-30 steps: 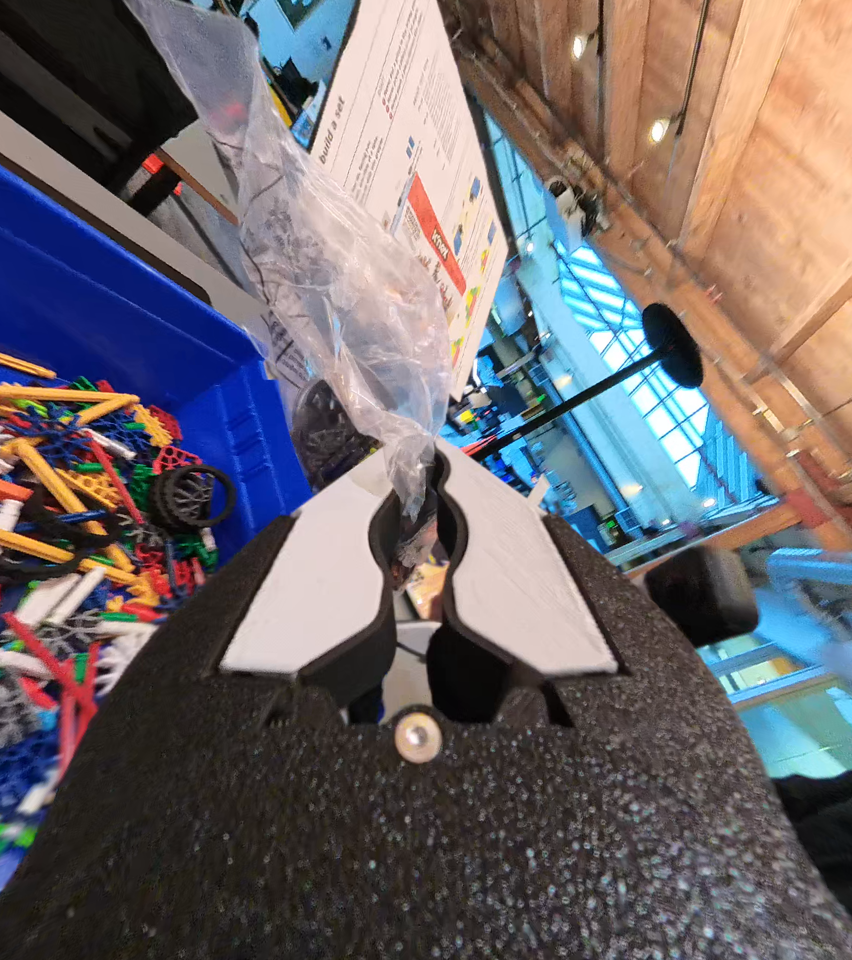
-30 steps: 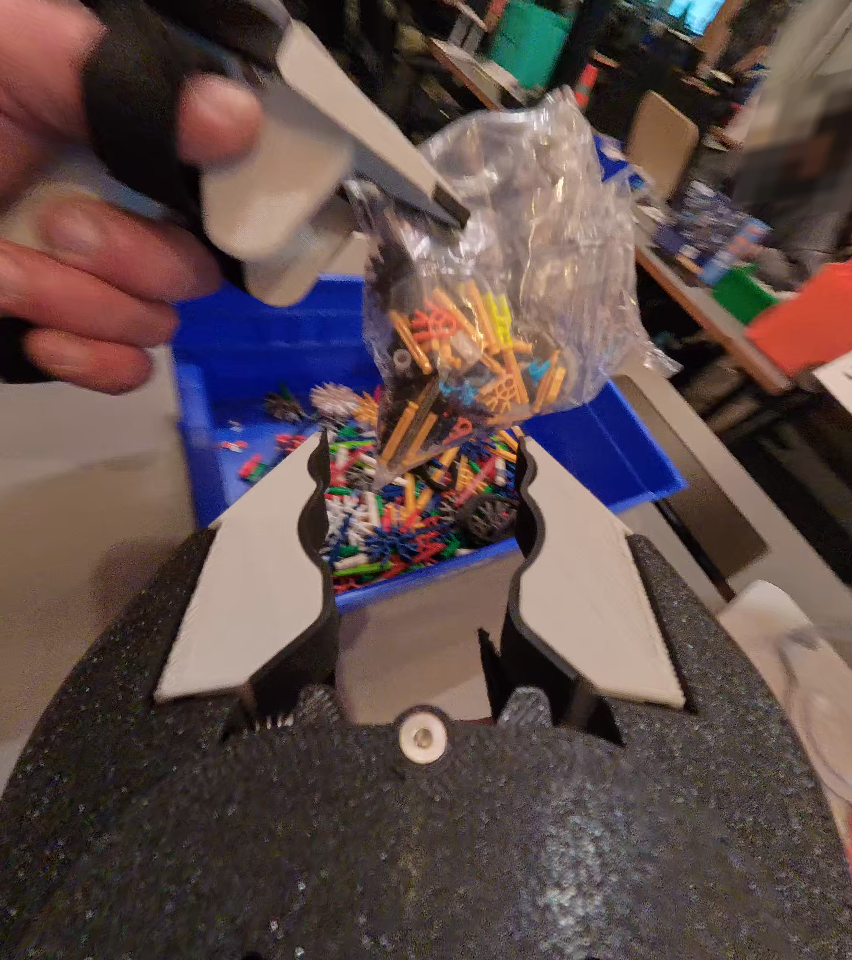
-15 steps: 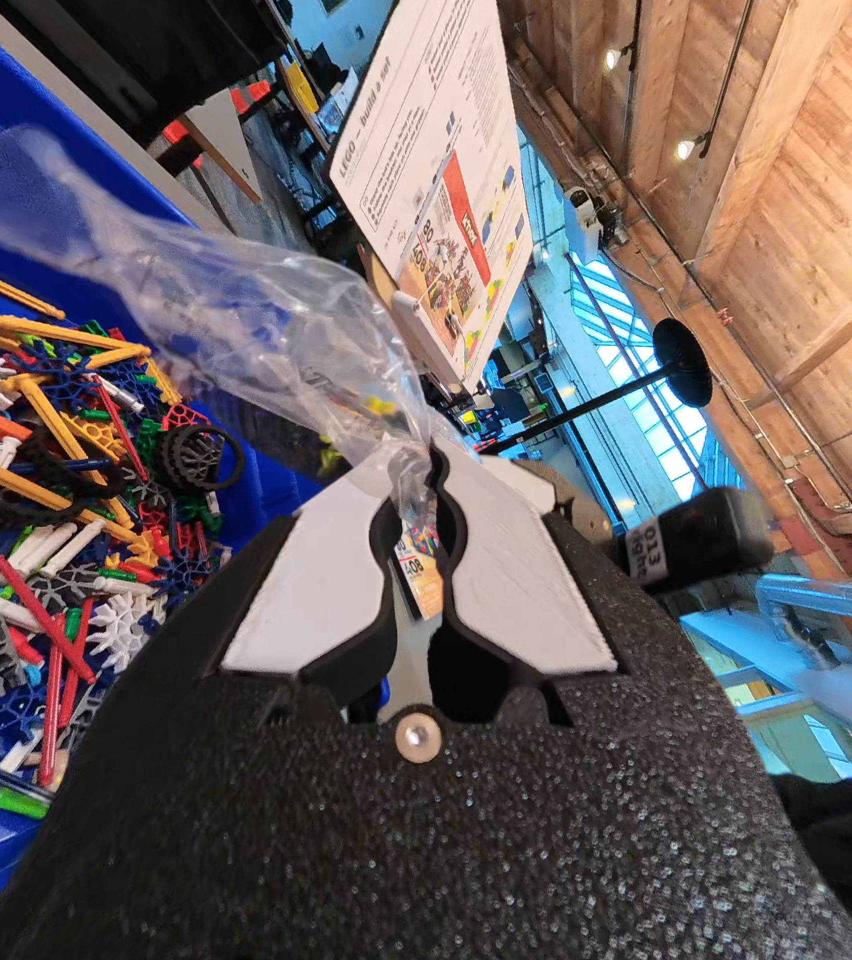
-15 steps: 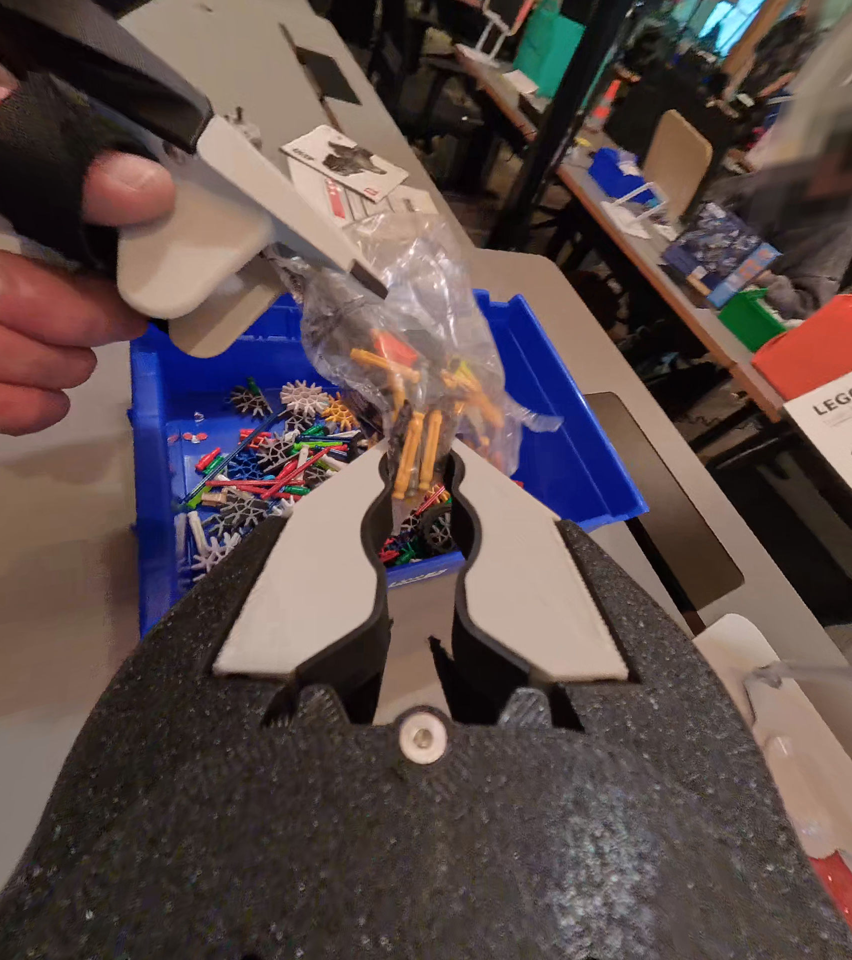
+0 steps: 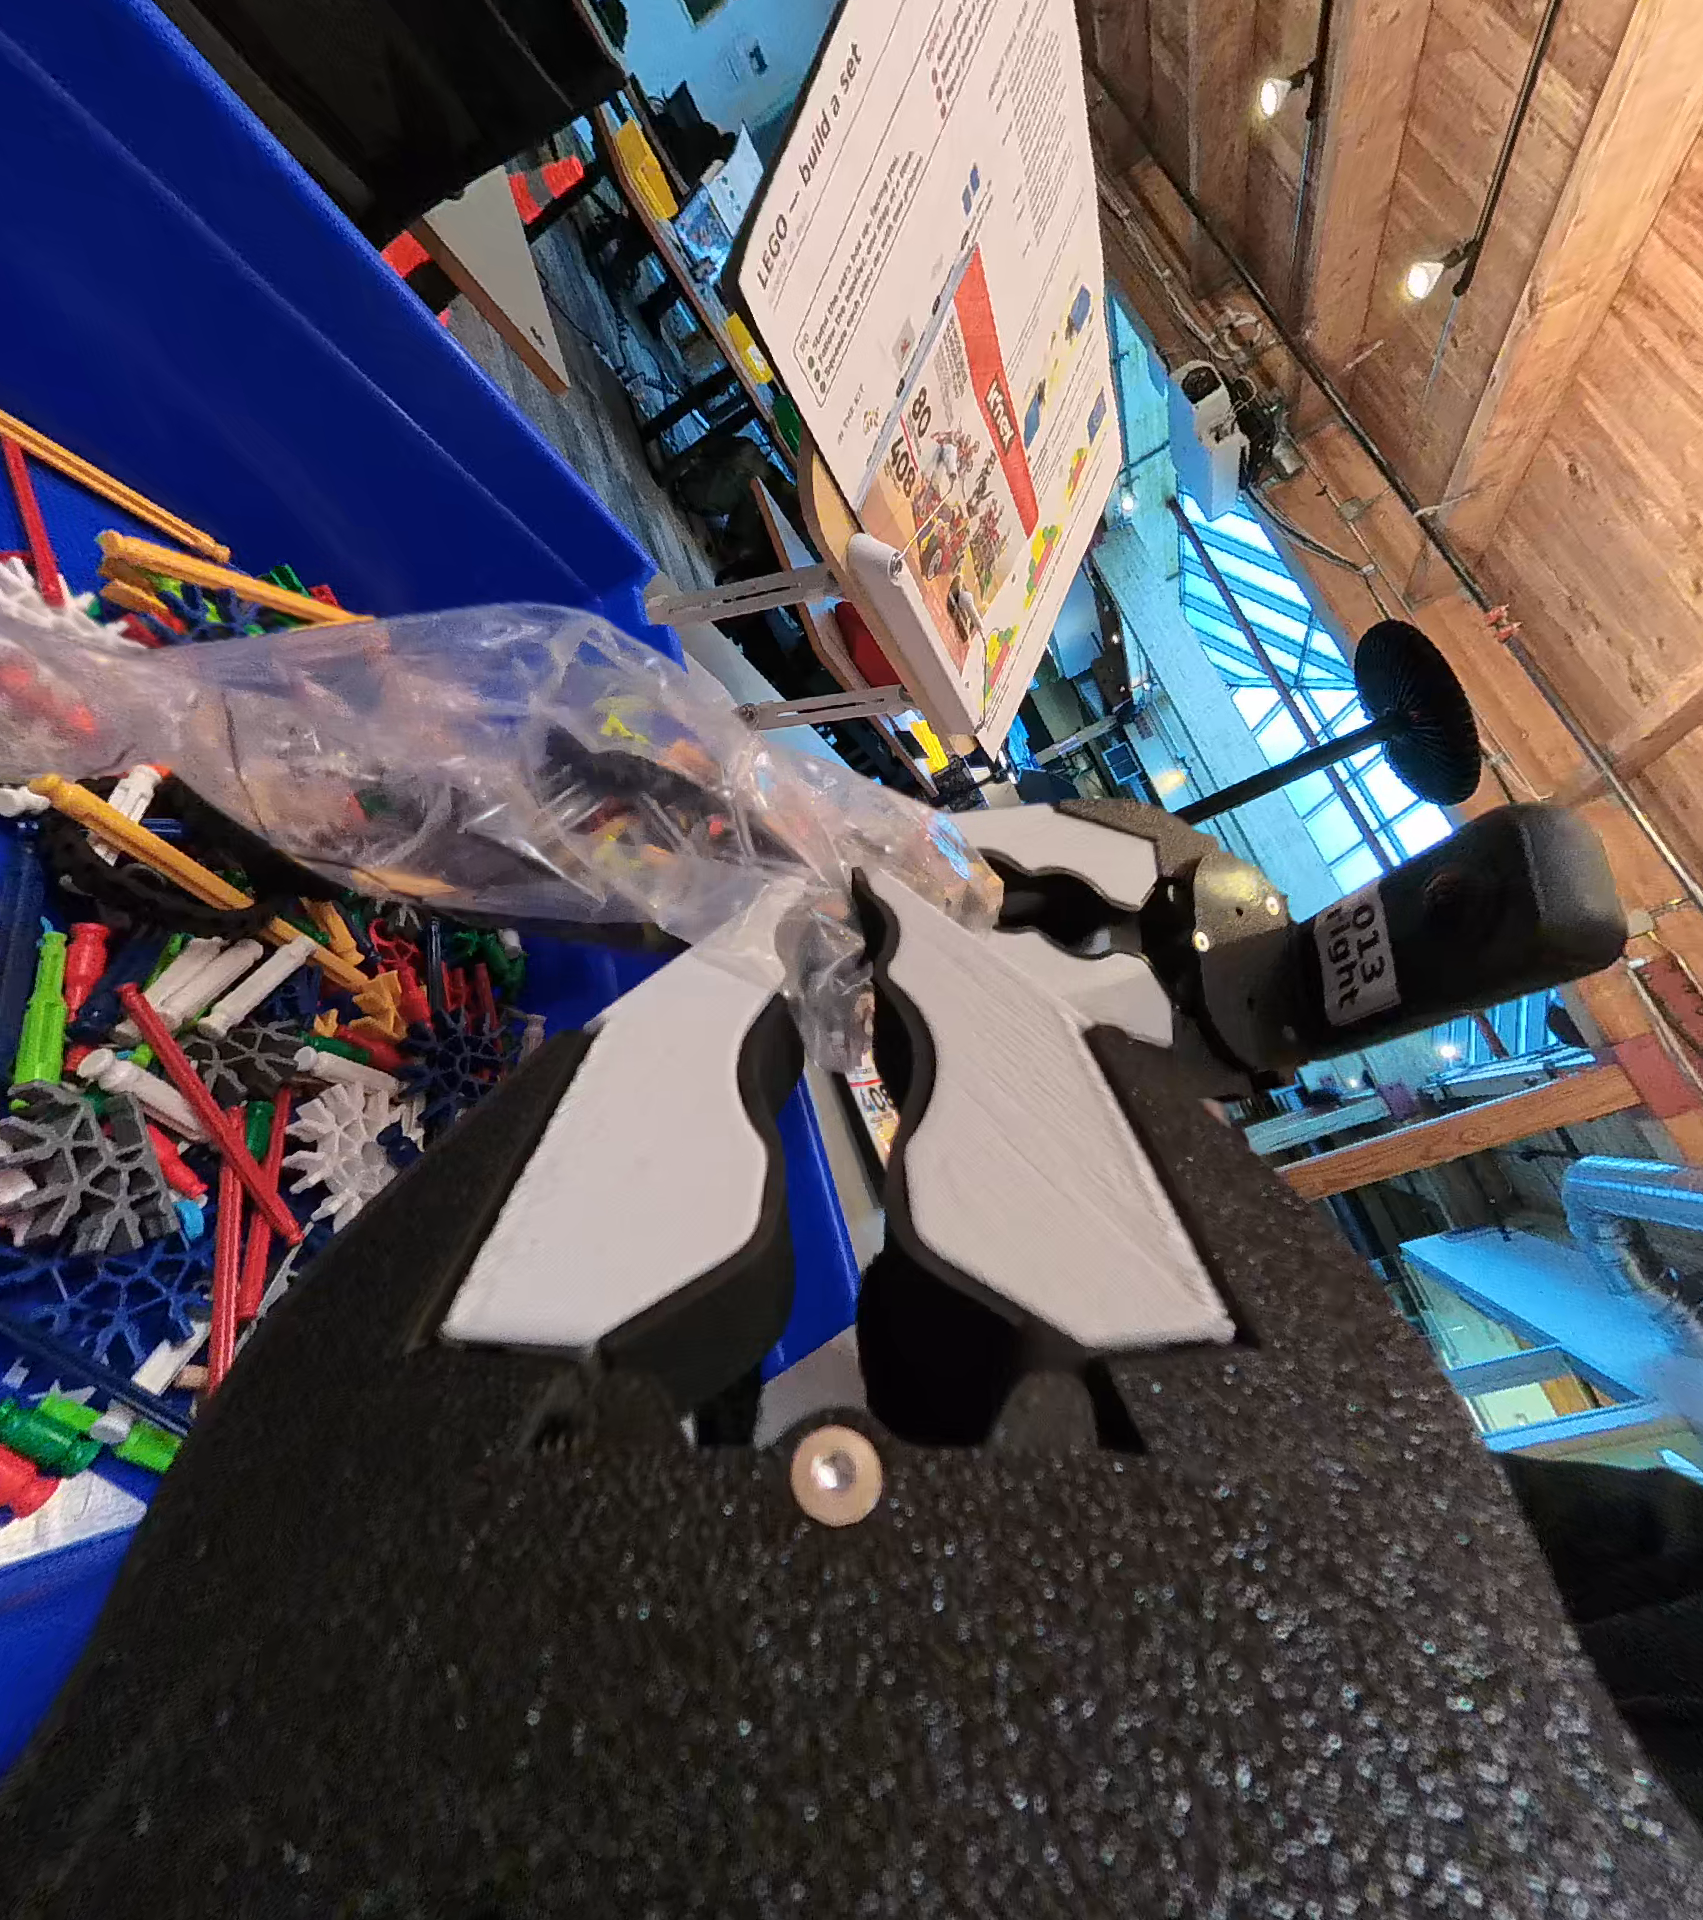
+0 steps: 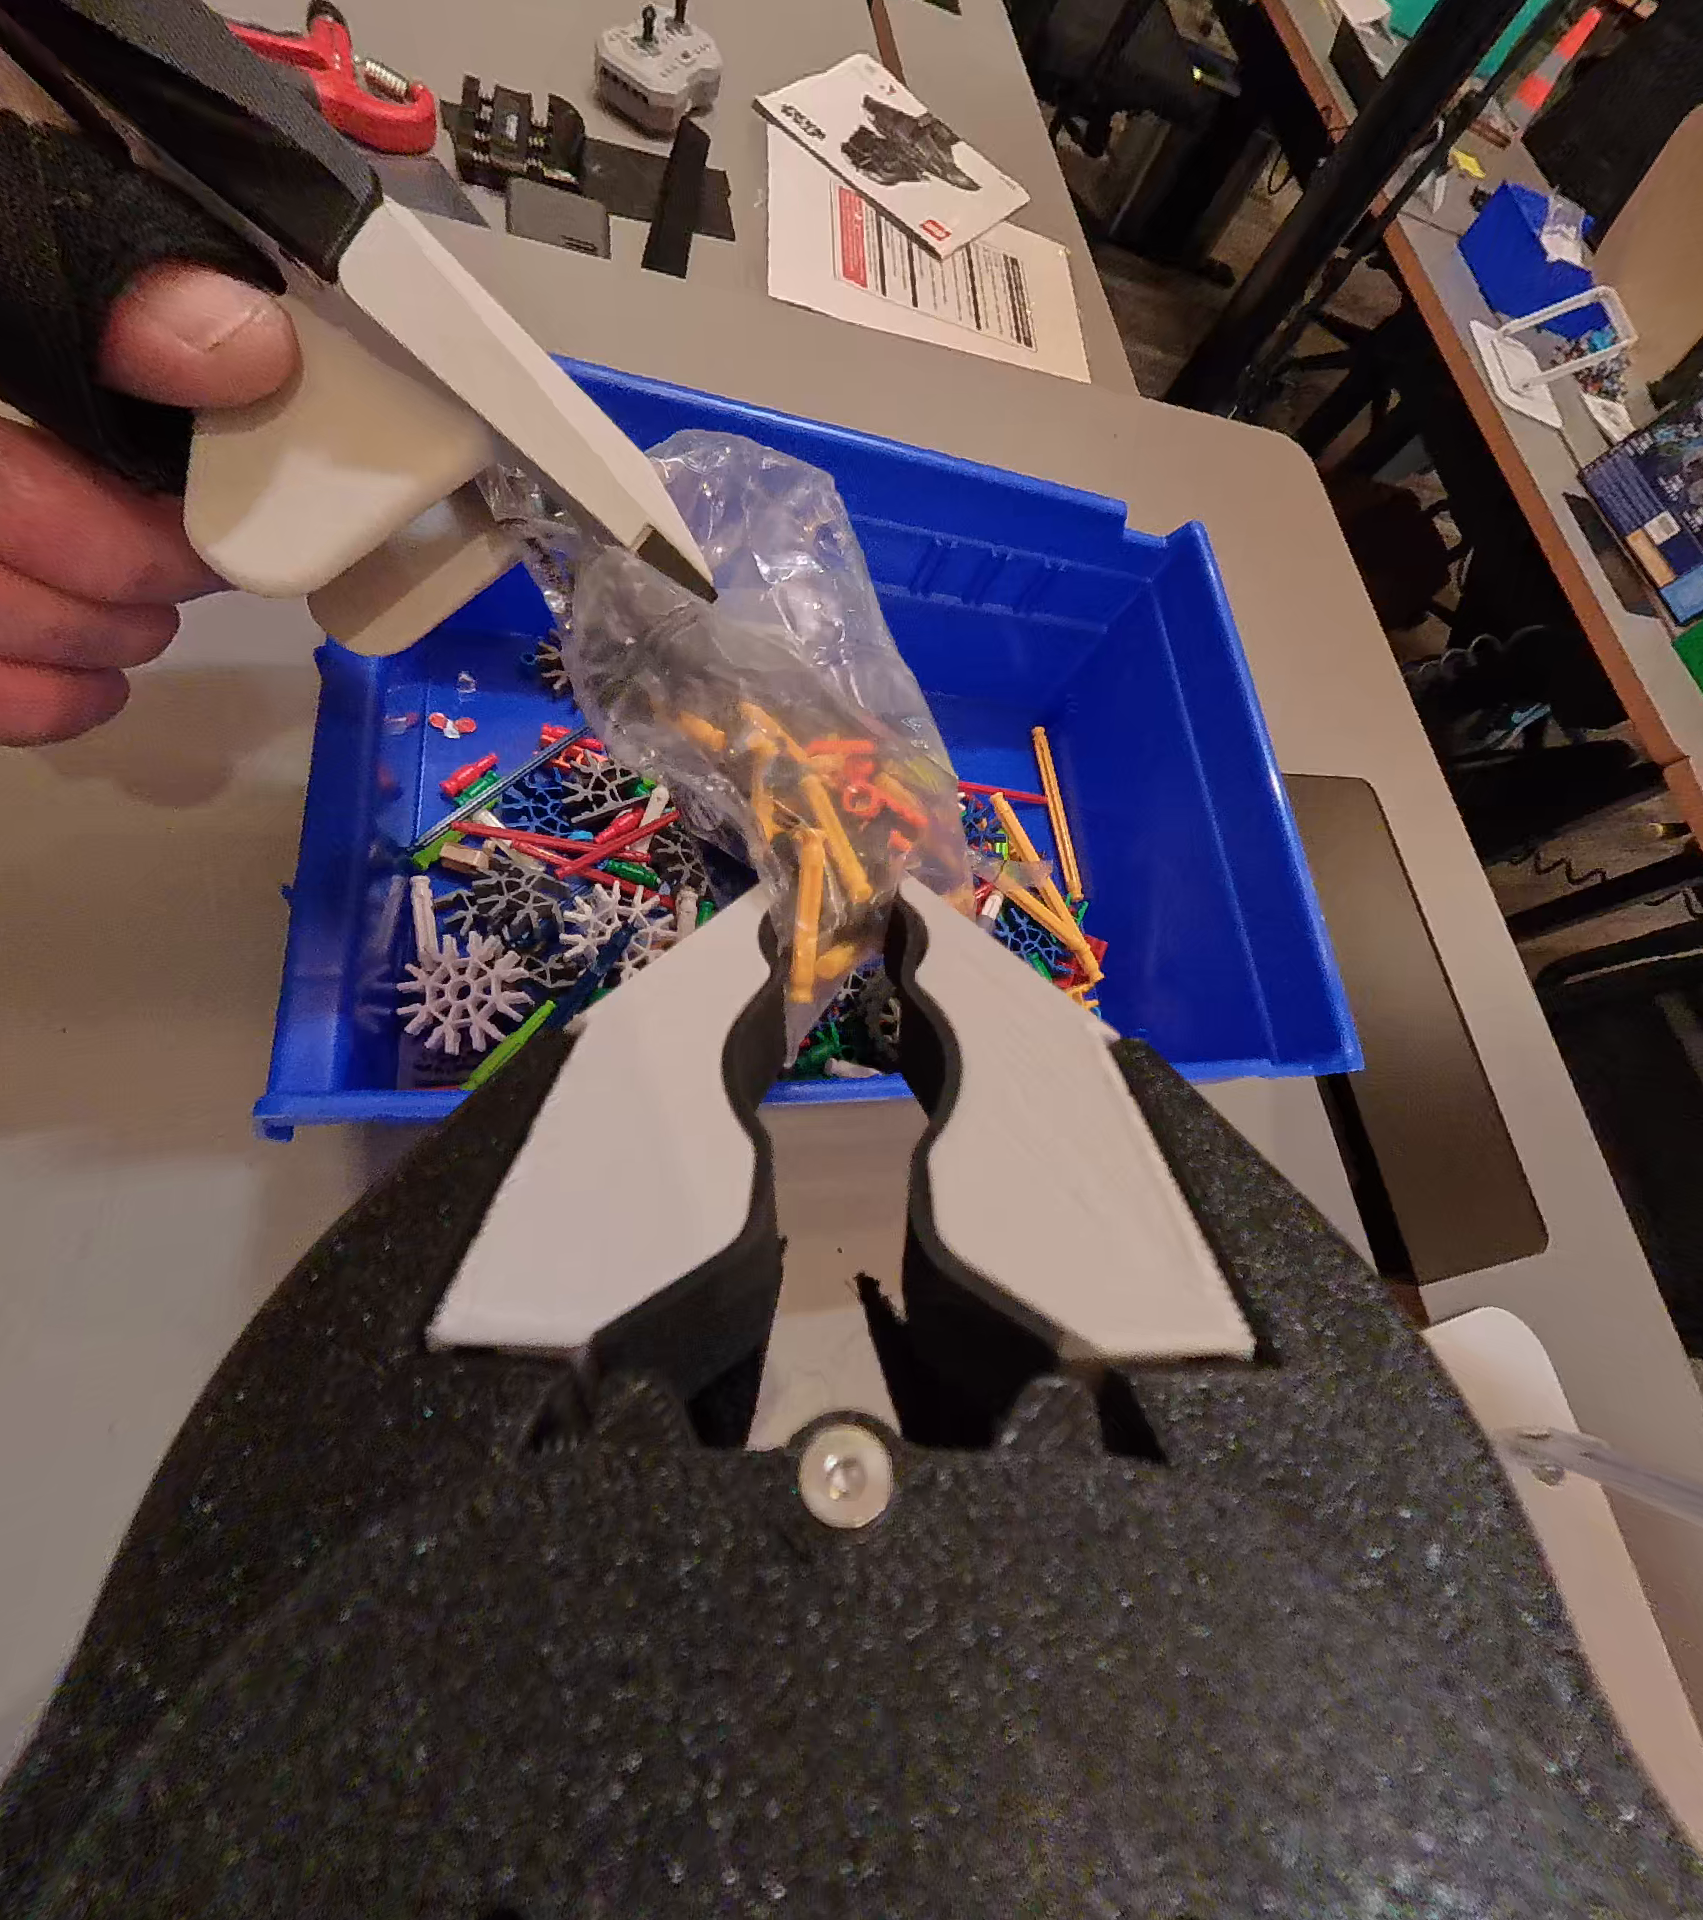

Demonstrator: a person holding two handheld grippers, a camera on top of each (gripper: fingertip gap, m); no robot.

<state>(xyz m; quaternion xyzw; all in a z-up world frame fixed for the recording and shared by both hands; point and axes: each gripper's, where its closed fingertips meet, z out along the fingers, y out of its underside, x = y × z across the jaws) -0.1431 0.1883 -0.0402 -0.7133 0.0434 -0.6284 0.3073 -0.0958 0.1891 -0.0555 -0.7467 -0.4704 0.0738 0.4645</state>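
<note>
Pinching clear bag [image 6: 774,727] ends: left gripper [image 5: 842,935], right gripper [image 6: 831,935], above blue bin [image 6: 1231,831].

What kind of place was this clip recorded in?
Probably a shared toy-building workshop: a blue bin of plastic construction pieces, boxed building sets on neighbouring tables, an instruction sign, and a timber ceiling.

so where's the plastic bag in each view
Left wrist view: the bag stretches from centre to left edge, one end pinched in the left gripper.
Right wrist view: the bag hangs at centre, between the left gripper above and right gripper below.
Shared landmark: the blue bin.
</note>
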